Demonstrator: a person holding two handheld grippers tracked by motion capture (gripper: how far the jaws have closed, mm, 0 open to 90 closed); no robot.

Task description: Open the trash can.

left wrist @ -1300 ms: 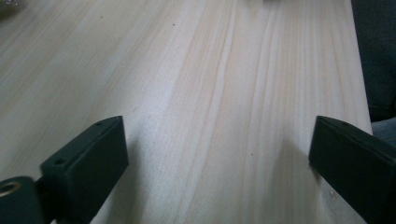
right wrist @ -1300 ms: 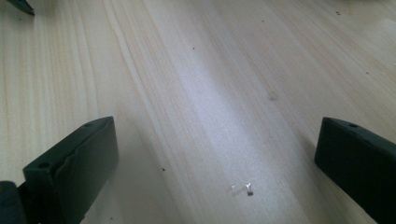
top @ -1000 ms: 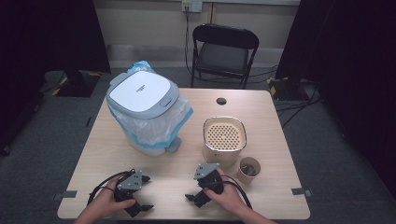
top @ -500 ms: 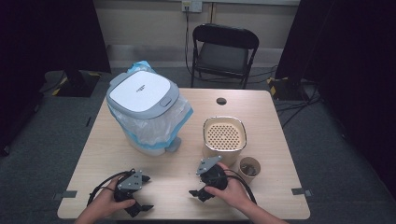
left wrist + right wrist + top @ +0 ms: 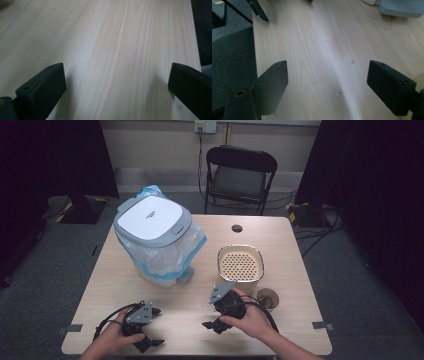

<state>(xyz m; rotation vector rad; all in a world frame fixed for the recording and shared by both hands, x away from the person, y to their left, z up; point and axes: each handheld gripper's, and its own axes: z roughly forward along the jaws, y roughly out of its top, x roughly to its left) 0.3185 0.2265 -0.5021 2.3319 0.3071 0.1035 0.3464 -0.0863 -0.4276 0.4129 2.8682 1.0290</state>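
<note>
At the lower centre of the high view the right gripper [image 5: 216, 319] is hanging just above the table [image 5: 295, 270], its jaws wide but just narrowing, nothing between them. The left gripper [image 5: 150, 332] is resting at lower left, wide and empty. This looks like a starting reach: next, the right should head for the paper cup [image 5: 267, 296] (just right of it, below the beige basket [image 5: 240, 264]).

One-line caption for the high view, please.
Person's left gripper and right gripper, both open and empty, near the table's front edge; lined bin, perforated basket behind.
</note>
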